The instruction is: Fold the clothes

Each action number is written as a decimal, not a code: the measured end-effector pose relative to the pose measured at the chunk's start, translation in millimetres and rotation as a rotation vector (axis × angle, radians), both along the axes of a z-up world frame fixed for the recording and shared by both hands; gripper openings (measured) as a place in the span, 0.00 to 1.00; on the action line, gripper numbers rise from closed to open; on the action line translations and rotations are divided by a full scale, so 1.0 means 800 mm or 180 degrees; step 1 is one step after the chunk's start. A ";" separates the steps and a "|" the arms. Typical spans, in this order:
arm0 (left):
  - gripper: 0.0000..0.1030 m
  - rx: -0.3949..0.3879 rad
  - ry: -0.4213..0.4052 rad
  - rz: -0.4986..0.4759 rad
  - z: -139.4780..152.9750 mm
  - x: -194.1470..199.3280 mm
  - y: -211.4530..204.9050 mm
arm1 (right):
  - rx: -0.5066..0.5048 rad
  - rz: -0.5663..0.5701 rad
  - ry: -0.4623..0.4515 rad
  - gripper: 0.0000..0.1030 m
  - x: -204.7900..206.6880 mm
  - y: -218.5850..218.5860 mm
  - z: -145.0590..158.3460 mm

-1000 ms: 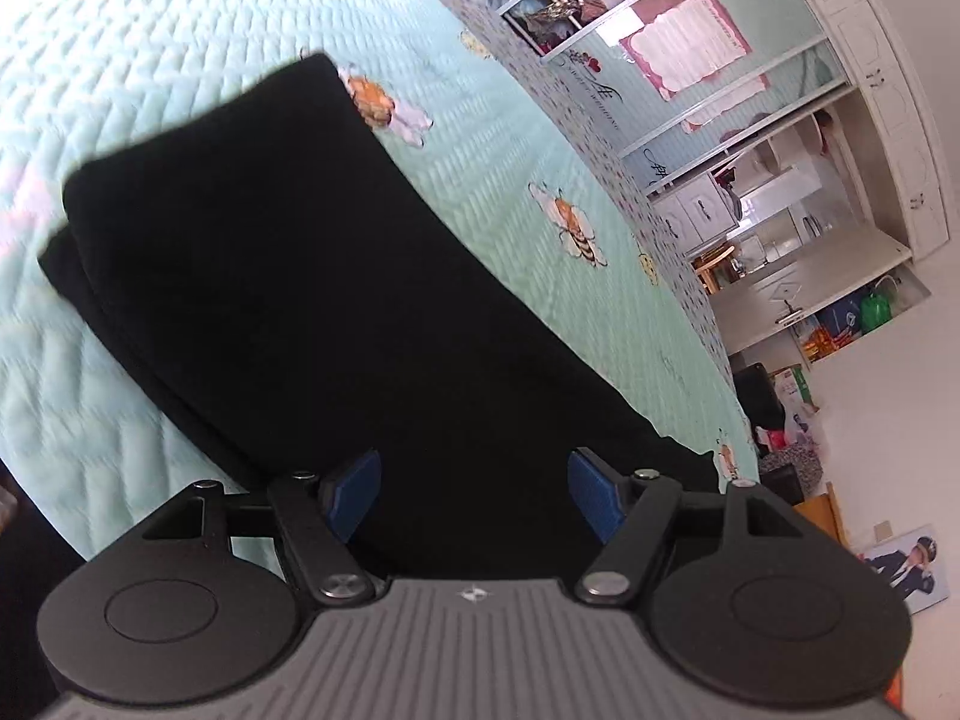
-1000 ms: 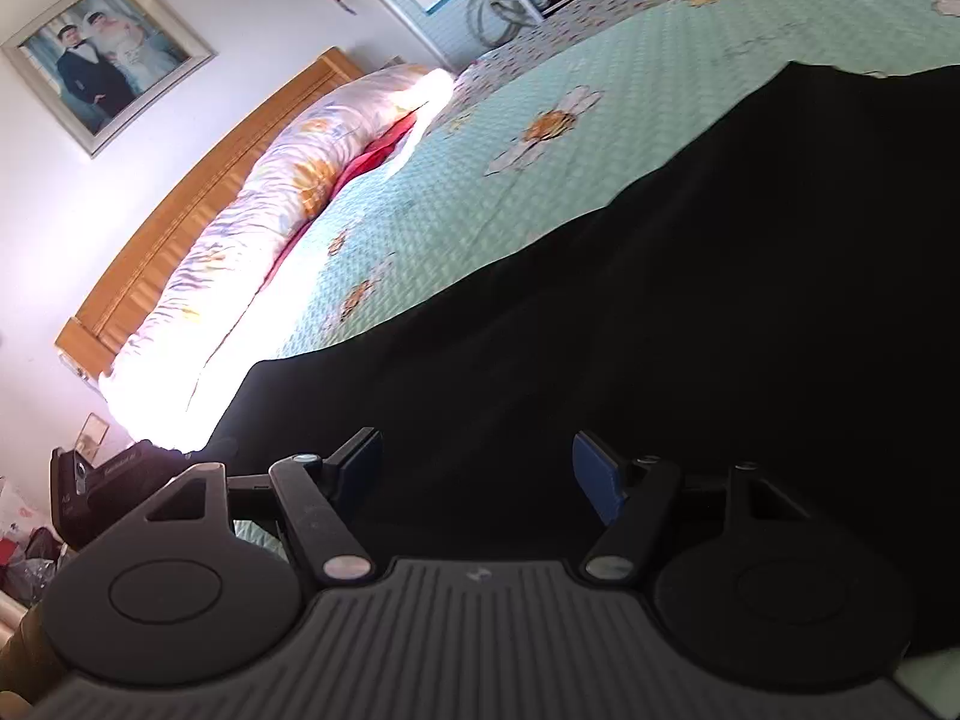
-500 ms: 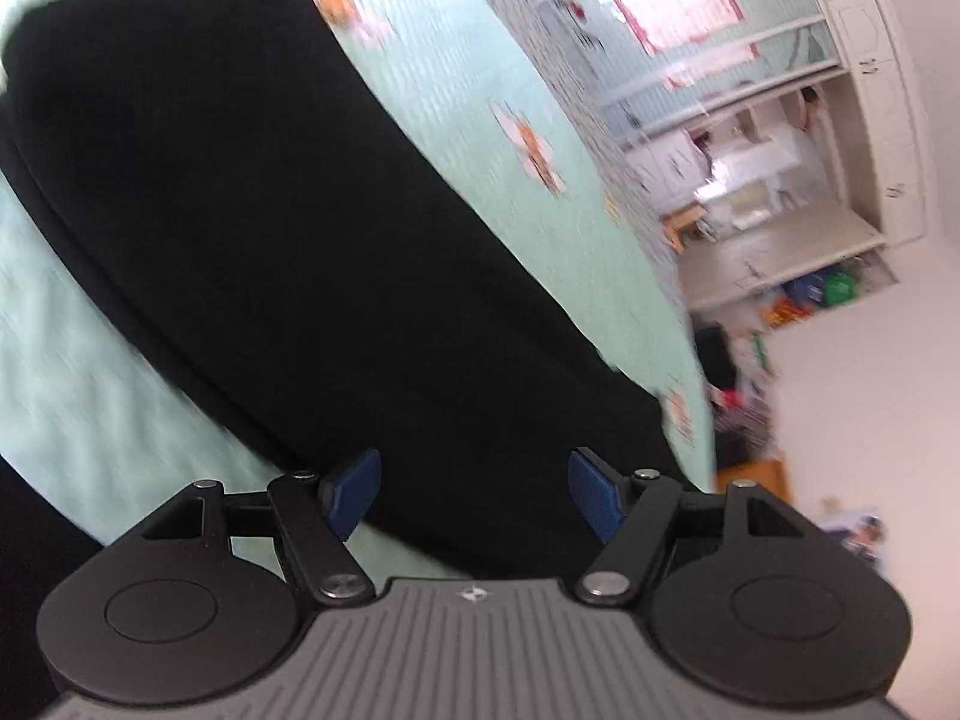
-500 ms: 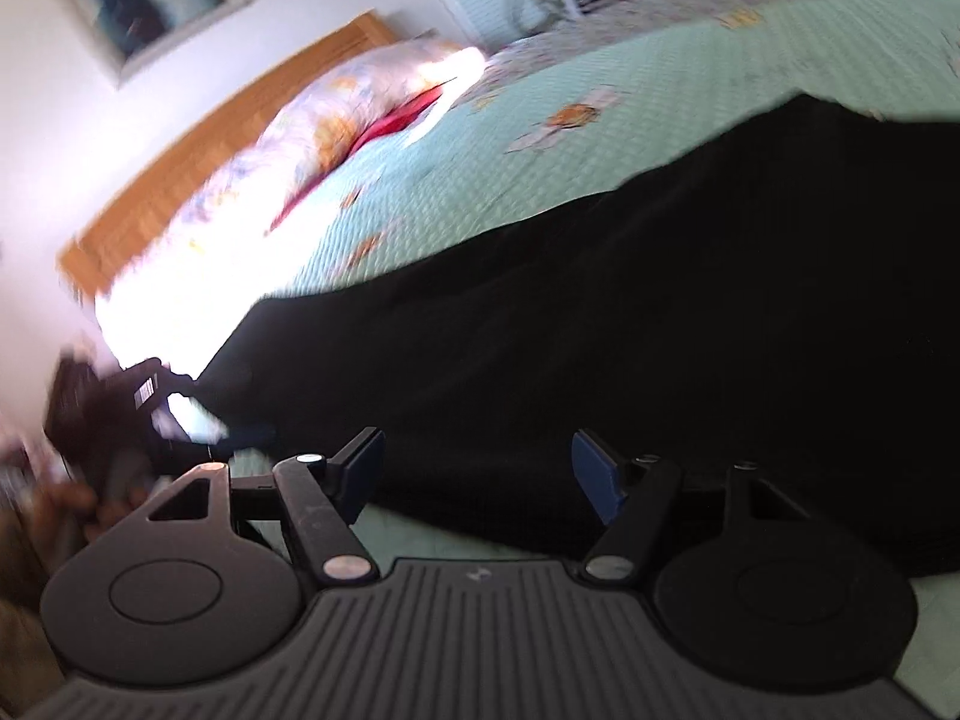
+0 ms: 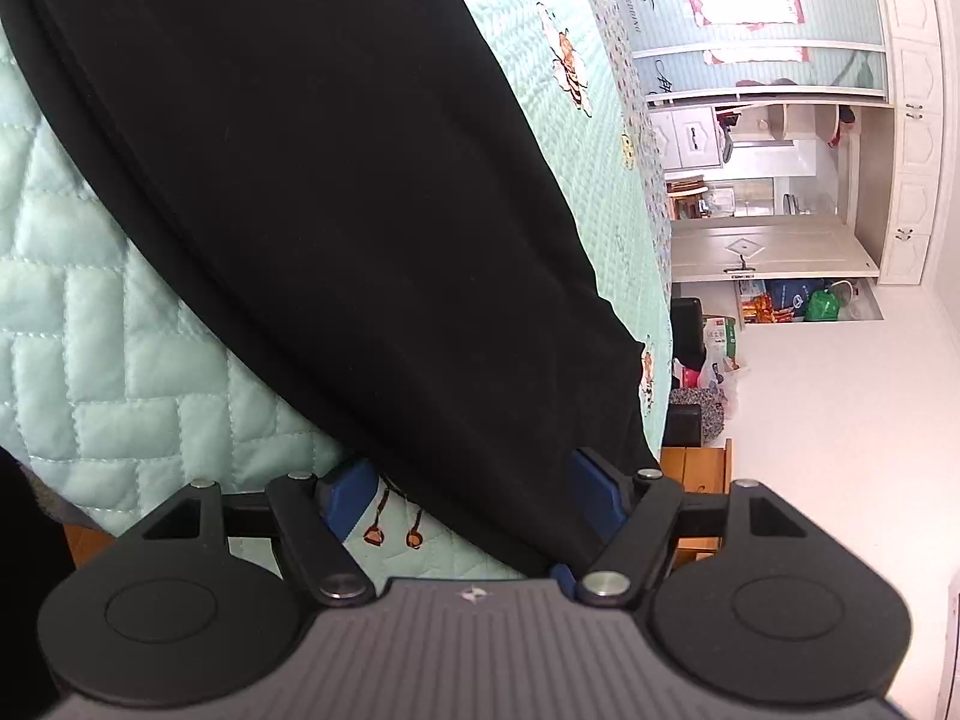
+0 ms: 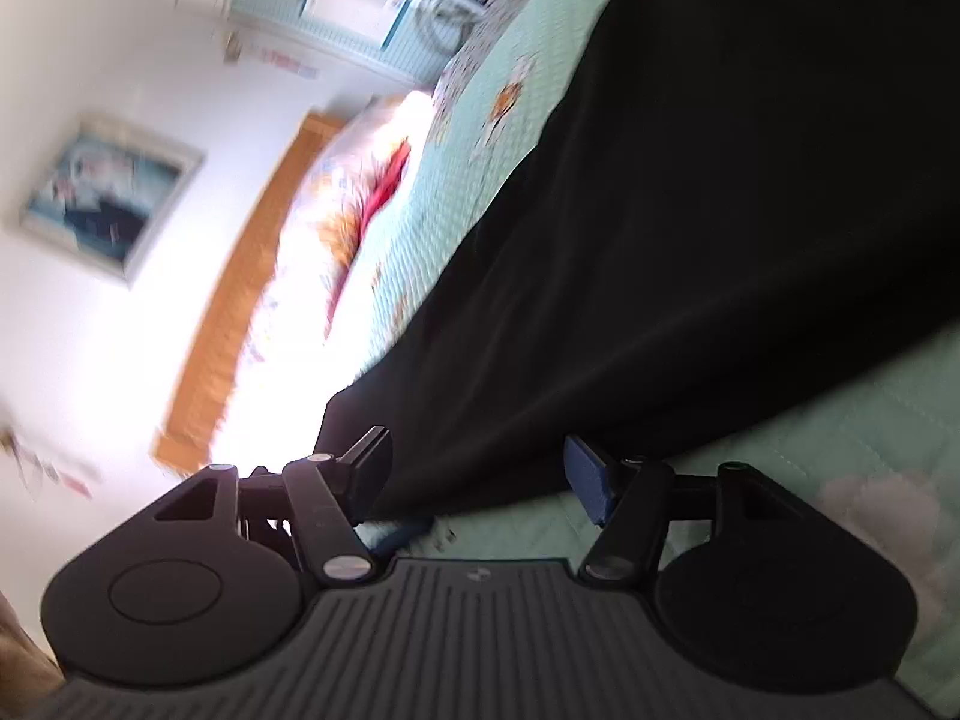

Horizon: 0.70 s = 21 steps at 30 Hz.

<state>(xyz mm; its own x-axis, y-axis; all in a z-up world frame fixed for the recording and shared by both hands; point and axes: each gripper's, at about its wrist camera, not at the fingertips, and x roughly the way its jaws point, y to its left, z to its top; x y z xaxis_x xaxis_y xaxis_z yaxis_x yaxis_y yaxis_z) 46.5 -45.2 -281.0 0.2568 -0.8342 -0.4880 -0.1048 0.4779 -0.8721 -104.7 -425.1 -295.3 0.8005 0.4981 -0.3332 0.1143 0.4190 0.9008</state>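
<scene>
Both my tongs have dropped low and rolled sideways at the near edge of the black cloth (image 5: 336,192). Left tongs (image 5: 474,492) gape open; right tongs (image 6: 477,474) are closing around its corner. The cloth lies flat on the bed (image 5: 120,360), ready for folding.

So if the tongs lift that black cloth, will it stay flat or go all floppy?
Probably floppy: the black cloth lies limp on the green quilt with soft creases. It likely sags between the left tongs and the right tongs. It looks thin, so probably light.
</scene>
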 end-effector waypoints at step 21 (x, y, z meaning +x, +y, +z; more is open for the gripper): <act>0.75 -0.0570 0.0160 -0.0353 -0.011 -0.016 -0.050 | 0.0800 -0.0878 0.0410 0.13 -0.003 -0.020 -0.046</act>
